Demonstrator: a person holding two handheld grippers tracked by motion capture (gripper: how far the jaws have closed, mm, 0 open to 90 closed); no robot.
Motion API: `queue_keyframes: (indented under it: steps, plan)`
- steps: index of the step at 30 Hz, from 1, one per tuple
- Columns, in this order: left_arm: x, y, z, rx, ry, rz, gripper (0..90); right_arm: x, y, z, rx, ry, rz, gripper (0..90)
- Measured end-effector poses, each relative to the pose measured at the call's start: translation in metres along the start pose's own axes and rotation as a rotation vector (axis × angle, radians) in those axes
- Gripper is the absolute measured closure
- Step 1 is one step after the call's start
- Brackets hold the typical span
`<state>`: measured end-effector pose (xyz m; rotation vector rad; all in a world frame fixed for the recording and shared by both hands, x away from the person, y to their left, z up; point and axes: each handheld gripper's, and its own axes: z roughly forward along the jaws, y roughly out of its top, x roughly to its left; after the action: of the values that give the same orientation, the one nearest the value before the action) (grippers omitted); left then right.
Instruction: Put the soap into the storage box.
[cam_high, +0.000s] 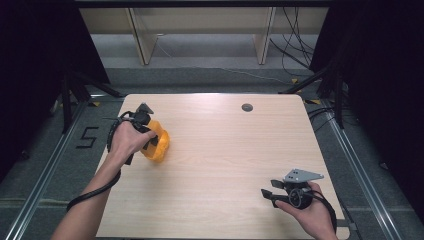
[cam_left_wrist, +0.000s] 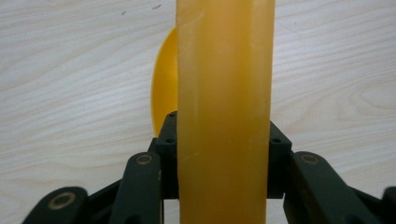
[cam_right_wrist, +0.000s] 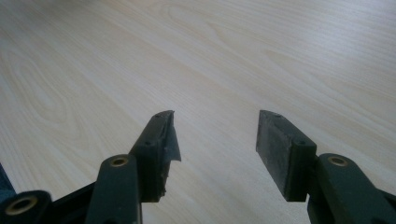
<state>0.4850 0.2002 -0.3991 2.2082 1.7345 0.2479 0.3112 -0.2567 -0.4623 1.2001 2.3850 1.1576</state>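
Nearest the bottom edge of the high view, at the table's near right corner: the right hand (cam_high: 311, 214) wrapped around the right gripper (cam_high: 267, 188), jaws pointing left across the wood, a grey three-cornered plate (cam_high: 302, 175) on top; in the right gripper view, the right gripper (cam_right_wrist: 216, 135) with jaws spread wide apart, nothing between them, bare pale wood grain beneath and beyond, a ragged bit of dark padding hanging off the left pad. Farther up on the left side of the light wooden table (cam_high: 225, 165): a forearm reaching in from the bottom edge, a black cable looped beside it, the left hand (cam_high: 127, 140) gripping the left gripper (cam_high: 155, 142); jaws closed onto an orange translucent cup-like object (cam_high: 159, 145), held near the table's left edge, whether touching the wood hard to tell; in the left gripper view, the left gripper (cam_left_wrist: 223, 140) clamped on the orange object's (cam_left_wrist: 224, 93) rim or wall, the band running upright between both pads, a rounded orange edge bulging out behind on the left. Farther still, near the far edge: a small dark round grommet (cam_high: 247, 107) set in the tabletop; beyond the table, grey floor, loose cables and pale wooden furniture legs.
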Motion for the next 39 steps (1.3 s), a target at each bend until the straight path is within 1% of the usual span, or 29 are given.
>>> queue_keyframes:
  steps: [2, 3, 4, 6, 7, 8, 10, 13, 17, 19, 21, 24, 25, 26, 27, 29, 37, 38, 39]
  plan:
    - [0.000, 0.000, 0.002, -0.004, 0.001, -0.007, 60.4, 0.000, 0.000, 0.000, 0.000, 0.000, 0.000, 47.4]
    - [0.000, 0.001, 0.002, -0.003, 0.003, 0.000, 60.4, -0.001, 0.000, 0.000, 0.000, -0.004, -0.011, 47.4]
    - [0.000, 0.002, 0.004, -0.004, 0.004, 0.003, 60.4, -0.001, 0.000, 0.001, -0.002, 0.003, -0.008, 47.4]
    - [0.000, 0.002, 0.005, 0.000, 0.001, 0.005, 60.4, -0.002, 0.000, 0.001, -0.002, -0.005, -0.017, 47.4]
    - [0.000, 0.002, 0.006, 0.000, 0.004, -0.001, 60.4, -0.002, 0.000, 0.001, -0.003, -0.005, -0.018, 47.3]
    - [0.000, 0.003, 0.006, 0.004, 0.006, 0.005, 60.4, -0.001, 0.000, 0.001, -0.003, -0.005, -0.017, 47.4]
    - [0.000, 0.003, 0.008, -0.004, 0.006, 0.000, 60.4, -0.001, 0.000, 0.001, -0.002, -0.004, -0.016, 47.4]
    - [0.001, 0.003, 0.010, -0.006, 0.011, 0.013, 60.4, -0.002, 0.000, 0.001, 0.003, -0.007, -0.017, 47.4]
    - [0.001, 0.004, 0.012, -0.005, 0.008, 0.011, 60.4, -0.002, 0.000, 0.001, 0.003, -0.005, -0.018, 47.3]
    - [0.001, 0.004, 0.013, -0.009, 0.014, 0.016, 60.4, -0.002, 0.000, 0.001, 0.000, -0.003, -0.017, 47.4]
    - [0.001, 0.005, 0.015, -0.003, 0.011, 0.013, 60.4, -0.002, 0.000, 0.002, -0.005, 0.006, -0.014, 47.4]
    - [0.001, 0.004, 0.019, -0.004, 0.006, 0.005, 60.4, -0.002, 0.000, 0.002, -0.001, 0.003, -0.008, 47.3]
    - [0.002, 0.004, 0.021, 0.001, 0.009, 0.012, 60.4, -0.002, 0.000, 0.002, 0.003, 0.007, -0.005, 47.4]
    - [0.001, 0.004, 0.021, 0.007, 0.007, 0.007, 60.4, -0.002, 0.000, 0.002, 0.000, 0.003, -0.009, 47.3]
    - [0.002, 0.003, 0.023, 0.010, 0.006, 0.013, 60.4, -0.002, 0.000, 0.002, -0.001, 0.004, -0.010, 47.3]
    - [0.002, 0.003, 0.026, 0.009, 0.003, 0.006, 60.3, -0.002, 0.000, 0.002, -0.002, 0.005, -0.013, 47.3]
    - [0.003, 0.002, 0.034, 0.009, -0.003, 0.011, 60.2, -0.002, 0.000, 0.002, 0.002, 0.004, -0.009, 47.3]
    - [0.003, 0.003, 0.034, 0.011, -0.004, 0.004, 60.2, -0.002, 0.000, 0.002, 0.002, 0.004, -0.008, 47.3]
    - [0.004, 0.002, 0.035, 0.006, -0.004, 0.014, 60.2, -0.002, -0.001, 0.002, 0.002, 0.005, -0.008, 47.3]
